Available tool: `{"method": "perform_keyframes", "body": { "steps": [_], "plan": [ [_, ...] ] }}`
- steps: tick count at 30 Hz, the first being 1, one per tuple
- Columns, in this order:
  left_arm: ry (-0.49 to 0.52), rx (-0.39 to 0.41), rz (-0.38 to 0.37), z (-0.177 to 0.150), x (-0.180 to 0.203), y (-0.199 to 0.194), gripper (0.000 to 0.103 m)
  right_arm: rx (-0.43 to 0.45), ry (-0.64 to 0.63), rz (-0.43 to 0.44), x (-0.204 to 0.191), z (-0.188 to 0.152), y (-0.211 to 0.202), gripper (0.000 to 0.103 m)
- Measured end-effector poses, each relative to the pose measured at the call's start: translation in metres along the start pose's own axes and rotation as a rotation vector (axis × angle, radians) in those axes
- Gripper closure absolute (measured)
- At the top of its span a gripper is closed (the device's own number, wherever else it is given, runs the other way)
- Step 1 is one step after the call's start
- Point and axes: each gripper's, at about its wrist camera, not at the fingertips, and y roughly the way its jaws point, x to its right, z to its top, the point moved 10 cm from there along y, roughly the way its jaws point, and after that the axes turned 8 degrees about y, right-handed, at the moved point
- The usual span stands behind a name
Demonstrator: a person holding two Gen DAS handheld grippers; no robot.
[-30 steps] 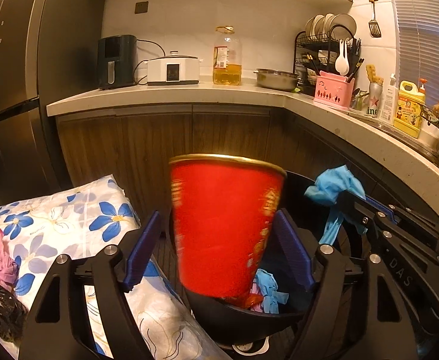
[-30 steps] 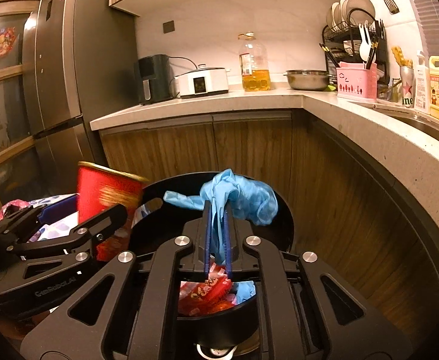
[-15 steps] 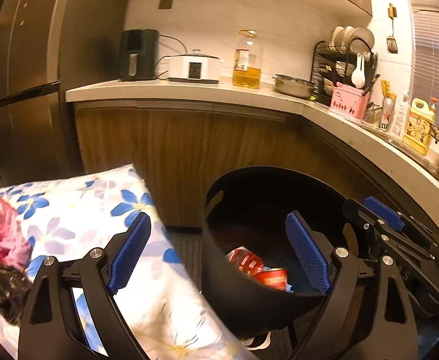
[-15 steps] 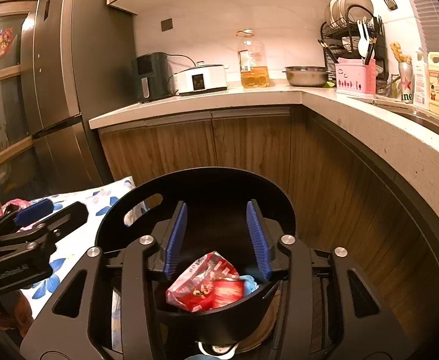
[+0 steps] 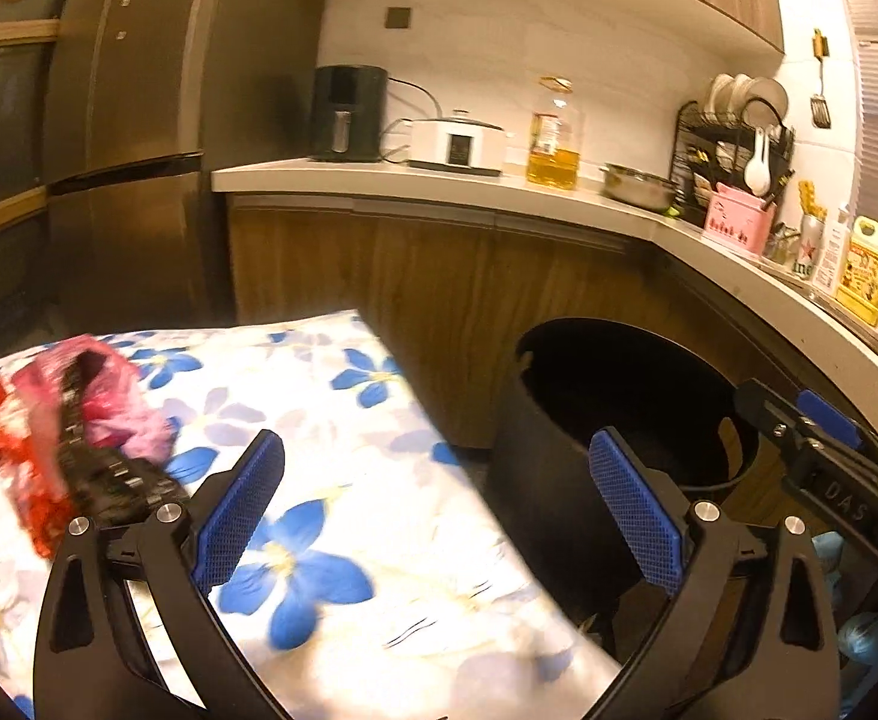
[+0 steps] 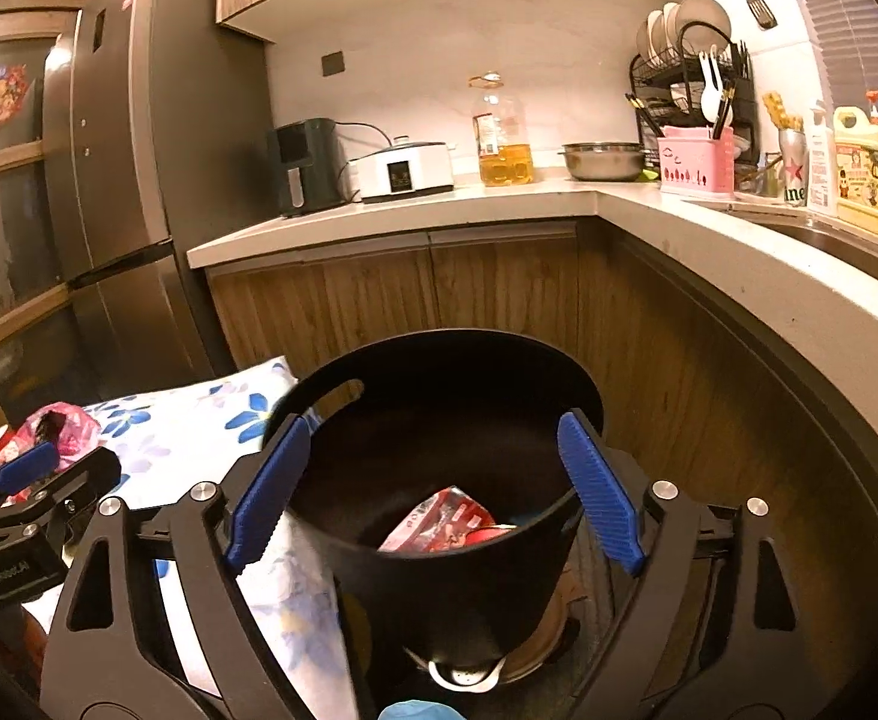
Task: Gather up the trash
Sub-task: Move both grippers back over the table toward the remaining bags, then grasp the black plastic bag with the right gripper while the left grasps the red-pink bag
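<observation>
Black bin (image 6: 439, 576) stood upright, mouth up, red wrappers (image 6: 439, 531) lying inside. Right claw (image 6: 432, 492) straddled its rim, jaws just spread wide, gripping nothing. Left claw (image 5: 439, 516) likewise released, empty, bin to its right, red-and-black litter (image 5: 72, 444) left on flowered cloth (image 5: 330, 540).

Red wrapper (image 6: 439, 521) inside black bin (image 6: 457, 588)

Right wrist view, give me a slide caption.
Open right gripper above black bin holding red wrapper.
</observation>
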Motion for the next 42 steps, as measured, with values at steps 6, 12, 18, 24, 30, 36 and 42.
{"method": "perform_keyframes", "body": {
  "steps": [6, 12, 18, 24, 30, 36, 42],
  "plan": [
    [-0.028, 0.009, 0.062, -0.018, -0.036, -0.030, 0.006, 0.021, -0.032, 0.030, -0.036, -0.011, -0.023, 0.017],
    [-0.064, -0.010, 0.127, -0.039, -0.076, -0.050, 0.006, 0.007, -0.052, 0.074, -0.076, -0.034, -0.032, 0.017],
    [-0.096, -0.023, 0.169, -0.056, -0.111, -0.066, 0.006, -0.015, -0.076, 0.110, -0.110, -0.053, -0.036, 0.017],
    [-0.125, -0.019, 0.225, -0.067, -0.143, -0.082, 0.006, -0.032, -0.106, 0.167, -0.150, -0.069, -0.037, 0.017],
    [-0.147, -0.028, 0.285, -0.077, -0.172, -0.092, 0.006, -0.061, -0.139, 0.217, -0.185, -0.087, -0.030, 0.017],
    [-0.159, -0.033, 0.325, -0.084, -0.192, -0.096, 0.006, -0.097, -0.163, 0.255, -0.210, -0.104, -0.017, 0.017],
    [-0.158, -0.034, 0.362, -0.085, -0.210, -0.099, 0.006, -0.120, -0.185, 0.311, -0.243, -0.115, -0.005, 0.017]
  ]
}}
